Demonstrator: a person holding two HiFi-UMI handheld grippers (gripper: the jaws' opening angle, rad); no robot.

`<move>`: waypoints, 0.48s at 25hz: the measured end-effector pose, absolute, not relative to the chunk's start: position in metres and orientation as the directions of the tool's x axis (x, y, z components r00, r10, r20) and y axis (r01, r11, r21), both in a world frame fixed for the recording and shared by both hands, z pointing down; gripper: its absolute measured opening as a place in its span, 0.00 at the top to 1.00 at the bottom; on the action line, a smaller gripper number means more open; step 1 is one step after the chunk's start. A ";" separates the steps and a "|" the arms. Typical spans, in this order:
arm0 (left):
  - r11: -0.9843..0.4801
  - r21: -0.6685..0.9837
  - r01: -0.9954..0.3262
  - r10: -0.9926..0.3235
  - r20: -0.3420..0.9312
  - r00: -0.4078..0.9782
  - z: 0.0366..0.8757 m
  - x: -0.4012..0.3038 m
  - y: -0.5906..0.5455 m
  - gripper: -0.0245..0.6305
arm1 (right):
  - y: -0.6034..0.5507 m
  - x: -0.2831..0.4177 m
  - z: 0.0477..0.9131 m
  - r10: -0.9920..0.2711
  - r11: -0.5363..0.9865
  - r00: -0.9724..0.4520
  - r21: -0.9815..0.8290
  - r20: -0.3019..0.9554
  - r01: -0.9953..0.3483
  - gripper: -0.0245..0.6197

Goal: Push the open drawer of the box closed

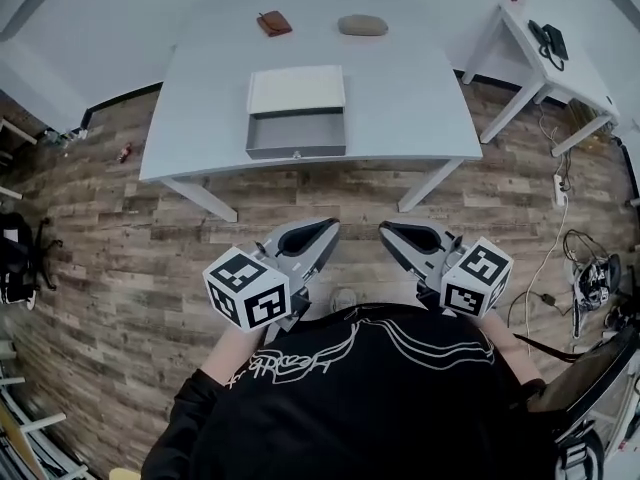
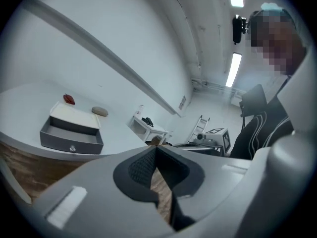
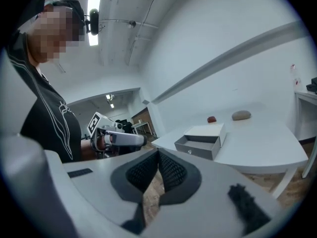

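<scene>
Black shirt point(image 1: 350, 398) with white line print fills the bottom of the head view, and the two grippers reach out just ahead of it over the wood-plank floor point(image 1: 100, 218). On the left, the left gripper point(image 1: 330, 225) has its jaws pressed together at the tips with nothing between them. Just beside it, the right gripper point(image 1: 385, 228) is likewise closed and empty, its dark pads meeting. Both point toward the white table point(image 1: 400, 98) and are well apart from it. Near the table's front edge sits the white box point(image 1: 296, 90), its grey drawer point(image 1: 296, 133) pulled out toward the person, a small knob on its front. Behind the box, a reddish-brown pouch point(image 1: 273, 23) lies to the left and a grey oval object point(image 1: 362, 25) to the right. Far right stands a small side table point(image 1: 575, 86) carrying a dark telephone point(image 1: 548, 40).
</scene>
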State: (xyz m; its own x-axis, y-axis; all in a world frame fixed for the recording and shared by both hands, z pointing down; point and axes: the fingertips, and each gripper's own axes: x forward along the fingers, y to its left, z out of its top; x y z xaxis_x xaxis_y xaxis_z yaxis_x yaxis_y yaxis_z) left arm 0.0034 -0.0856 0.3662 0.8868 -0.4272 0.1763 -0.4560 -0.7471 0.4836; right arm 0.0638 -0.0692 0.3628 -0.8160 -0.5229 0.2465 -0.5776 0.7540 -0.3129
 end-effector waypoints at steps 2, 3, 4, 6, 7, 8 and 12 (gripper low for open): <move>-0.741 0.459 -0.491 -0.458 0.188 0.869 0.370 -0.007 -0.100 0.96 | -0.084 0.058 0.364 -0.523 0.752 -0.817 -0.319 0.244 -0.577 0.95; -0.736 0.456 -0.501 -0.468 0.191 0.863 0.372 -0.011 -0.105 0.96 | -0.089 0.055 0.365 -0.521 0.752 -0.819 -0.323 0.242 -0.574 0.95; -0.731 0.459 -0.505 -0.474 0.191 0.860 0.374 -0.013 -0.109 0.96 | -0.094 0.052 0.367 -0.518 0.754 -0.821 -0.324 0.241 -0.571 0.95; -0.725 0.464 -0.509 -0.479 0.192 0.856 0.378 -0.016 -0.113 0.96 | -0.099 0.047 0.370 -0.508 0.760 -0.827 -0.327 0.241 -0.562 0.95; -0.723 0.462 -0.514 -0.483 0.194 0.854 0.380 -0.016 -0.114 0.96 | -0.102 0.046 0.372 -0.503 0.763 -0.830 -0.329 0.239 -0.557 0.95; -0.720 0.459 -0.520 -0.489 0.196 0.850 0.381 -0.017 -0.116 0.96 | -0.105 0.045 0.373 -0.500 0.765 -0.833 -0.331 0.237 -0.553 0.95; -0.701 0.449 -0.554 -0.517 0.215 0.829 0.387 -0.019 -0.128 0.96 | -0.121 0.045 0.374 -0.492 0.767 -0.842 -0.348 0.219 -0.539 0.95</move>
State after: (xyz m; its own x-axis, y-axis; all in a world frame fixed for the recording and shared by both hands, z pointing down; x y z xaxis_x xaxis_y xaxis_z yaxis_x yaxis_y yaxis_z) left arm -0.0194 -0.1276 0.3875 0.8285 -0.5170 0.2151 -0.5540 -0.7010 0.4491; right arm 0.0451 -0.1213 0.3742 -0.8424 -0.4923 0.2191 -0.5388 0.7670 -0.3483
